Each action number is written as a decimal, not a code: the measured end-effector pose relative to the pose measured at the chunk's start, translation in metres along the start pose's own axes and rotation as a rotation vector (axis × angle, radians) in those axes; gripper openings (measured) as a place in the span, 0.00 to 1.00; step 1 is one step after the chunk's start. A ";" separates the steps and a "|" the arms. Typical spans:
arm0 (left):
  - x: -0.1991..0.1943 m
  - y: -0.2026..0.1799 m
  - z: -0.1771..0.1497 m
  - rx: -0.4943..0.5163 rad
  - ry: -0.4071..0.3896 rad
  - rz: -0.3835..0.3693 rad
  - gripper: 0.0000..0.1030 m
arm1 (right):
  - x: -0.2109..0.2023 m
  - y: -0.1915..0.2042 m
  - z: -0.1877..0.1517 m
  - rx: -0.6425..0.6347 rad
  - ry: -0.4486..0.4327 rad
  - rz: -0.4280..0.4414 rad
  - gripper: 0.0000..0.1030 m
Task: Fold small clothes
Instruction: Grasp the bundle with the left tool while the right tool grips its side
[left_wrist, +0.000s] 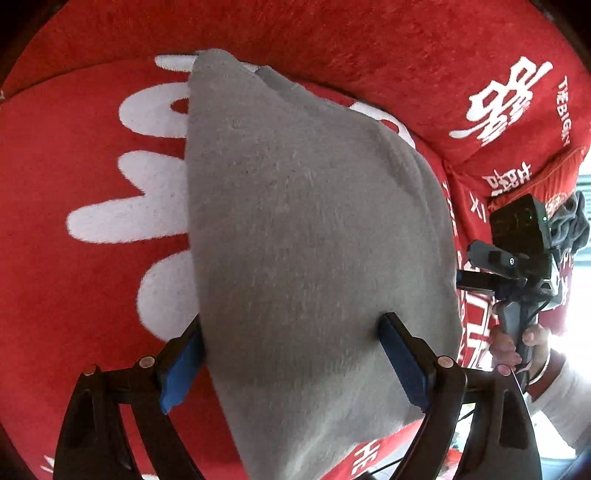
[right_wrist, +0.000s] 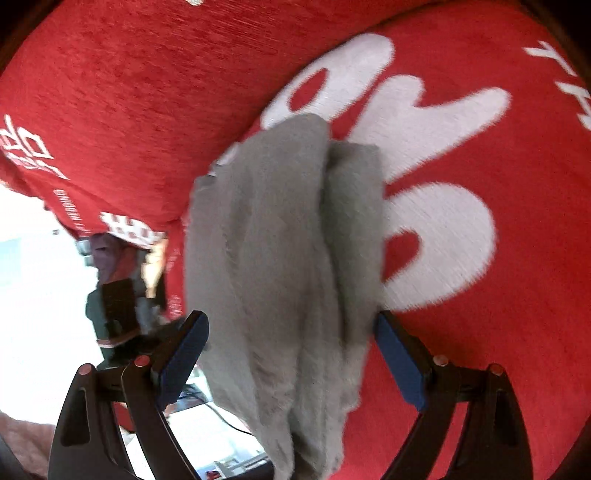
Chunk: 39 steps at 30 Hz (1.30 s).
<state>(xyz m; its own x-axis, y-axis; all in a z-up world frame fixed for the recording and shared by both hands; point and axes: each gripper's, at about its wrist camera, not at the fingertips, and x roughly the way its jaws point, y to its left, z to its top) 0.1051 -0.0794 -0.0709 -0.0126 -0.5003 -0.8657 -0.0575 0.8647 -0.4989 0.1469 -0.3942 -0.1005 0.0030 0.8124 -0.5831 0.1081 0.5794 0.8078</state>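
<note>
Two grippers hang over a red seat cover (left_wrist: 74, 302) printed with big white letters (left_wrist: 147, 218).

In the left wrist view the letters sit at 9 o'clock, partly hidden by the task's piece. This grey cloth (left_wrist: 303, 221) runs through the middle from 12 o'clock down to 6 o'clock and goes out of sight under the tool. The left gripper (left_wrist: 291, 321) has its fingers spread wide, one blue pad (left_wrist: 181, 369) at the cloth's left edge at 7 o'clock and the other at 5 o'clock over its right part. The cloth shows between them, but nothing is pinched; whether the pads touch the fabric I cannot tell. At 3 o'clock, clear of the cloth's right edge, the right gripper (left_wrist: 466, 267) points inward, held by a hand (left_wrist: 517, 347) with a bangle and a pale sleeve (left_wrist: 565, 398). Just beyond it, also at 3 o'clock, lies a darker grey bundle (left_wrist: 569, 225).

In the right wrist view a blurred dark shape at 9 o'clock cannot be made out. The grey cloth lies creased in long folds from the centre to 6 o'clock, on the red cover, with white letters at 1 to 3 o'clock. This tool's fingers (right_wrist: 399, 362) also stand wide apart, either side of the cloth, squeezing nothing.
</note>
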 end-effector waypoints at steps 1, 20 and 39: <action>0.002 0.000 0.001 -0.008 -0.003 -0.003 0.87 | 0.003 0.000 0.003 0.001 0.001 0.024 0.90; -0.070 -0.018 -0.033 0.075 -0.117 -0.044 0.50 | 0.008 0.042 -0.029 0.131 -0.050 0.135 0.37; -0.093 0.090 -0.109 0.003 -0.112 0.167 0.53 | 0.104 0.090 -0.091 0.057 0.067 0.057 0.37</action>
<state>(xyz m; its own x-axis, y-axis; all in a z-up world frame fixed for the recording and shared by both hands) -0.0081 0.0403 -0.0305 0.0895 -0.3425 -0.9352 -0.0608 0.9354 -0.3484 0.0662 -0.2519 -0.0808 -0.0559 0.8476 -0.5277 0.1659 0.5291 0.8322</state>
